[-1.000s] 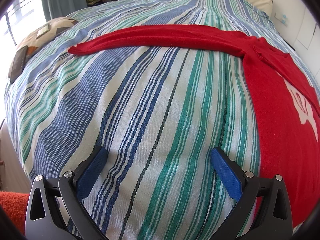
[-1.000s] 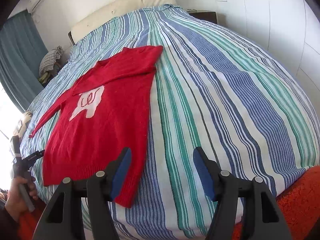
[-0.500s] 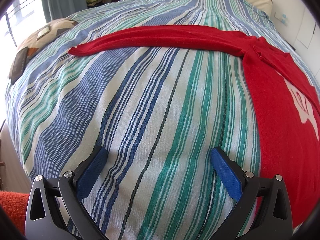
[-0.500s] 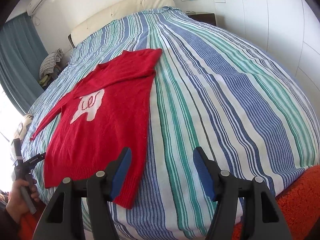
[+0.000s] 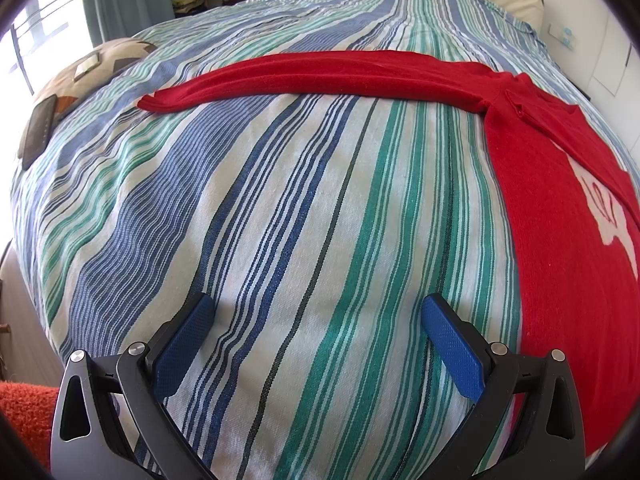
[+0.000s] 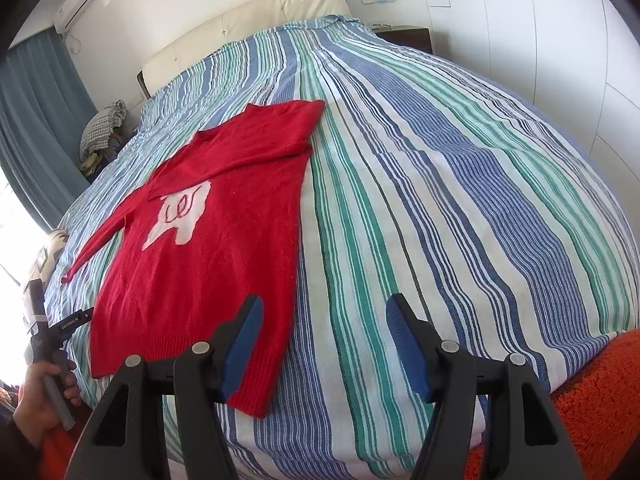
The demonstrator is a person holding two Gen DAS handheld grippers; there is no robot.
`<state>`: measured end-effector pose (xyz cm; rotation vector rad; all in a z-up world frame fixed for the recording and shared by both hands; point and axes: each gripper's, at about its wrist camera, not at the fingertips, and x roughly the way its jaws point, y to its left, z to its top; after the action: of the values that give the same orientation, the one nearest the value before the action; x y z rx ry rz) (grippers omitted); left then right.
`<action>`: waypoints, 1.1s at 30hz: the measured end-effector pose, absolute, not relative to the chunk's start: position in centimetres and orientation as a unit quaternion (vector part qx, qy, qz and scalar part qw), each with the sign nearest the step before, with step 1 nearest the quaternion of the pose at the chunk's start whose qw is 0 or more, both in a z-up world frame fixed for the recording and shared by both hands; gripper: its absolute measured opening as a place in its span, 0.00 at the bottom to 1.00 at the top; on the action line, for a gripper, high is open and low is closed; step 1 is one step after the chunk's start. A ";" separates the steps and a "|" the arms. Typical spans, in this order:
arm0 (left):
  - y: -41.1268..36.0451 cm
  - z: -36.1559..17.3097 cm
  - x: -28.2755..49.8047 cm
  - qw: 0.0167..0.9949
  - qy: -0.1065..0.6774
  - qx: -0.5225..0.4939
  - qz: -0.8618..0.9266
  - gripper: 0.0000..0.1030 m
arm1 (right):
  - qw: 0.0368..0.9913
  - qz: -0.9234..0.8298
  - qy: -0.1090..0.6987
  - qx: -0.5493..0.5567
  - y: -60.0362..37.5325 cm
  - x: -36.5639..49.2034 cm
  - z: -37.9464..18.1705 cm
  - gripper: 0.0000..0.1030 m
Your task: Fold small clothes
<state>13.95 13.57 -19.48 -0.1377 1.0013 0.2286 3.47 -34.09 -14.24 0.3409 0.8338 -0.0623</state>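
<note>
Striped bedspread (image 6: 460, 200), red sweater (image 6: 208, 256) flat, one sleeve (image 5: 320, 76) out. Left gripper (image 5: 316, 316) and right gripper (image 6: 324, 320) gape empty; I'd pinch that sleeve's cuff, fold inward.

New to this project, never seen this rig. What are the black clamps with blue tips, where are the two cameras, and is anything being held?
There is no robot arm. A person holds a handheld two-finger gripper in each hand, and each gripper has a wide-angle camera looking forward along its fingers. That explains the bulging pictures.

In the left camera's picture, the left gripper is open over the striped bedspread, holding nothing. In the right camera's picture, the right gripper is also open and empty, hovering near the bottom hem of a red sweater. At that picture's left edge you can see the person's hand gripping the other tool's handle.

The sweater lies flat on the bed. One sleeve looks folded across its chest; the other sleeve stretches out sideways.
</note>
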 end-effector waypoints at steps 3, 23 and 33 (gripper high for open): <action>13.6 -19.5 14.0 0.869 0.478 -0.066 0.109 1.00 | 0.899 -0.030 0.403 0.166 -34.1 3.5 -14.3 0.62; 13.5 -19.5 13.9 0.869 0.478 -0.065 0.109 1.00 | 0.896 -0.031 0.408 0.175 -34.3 3.5 -14.7 0.62; 13.5 -19.5 13.9 0.869 0.478 -0.065 0.110 1.00 | 0.895 -0.031 0.407 0.178 -34.3 3.4 -14.7 0.62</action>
<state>13.95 13.53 -19.51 -0.1360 1.0003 0.2292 3.43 -34.34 -14.70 0.3692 0.8436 -0.0648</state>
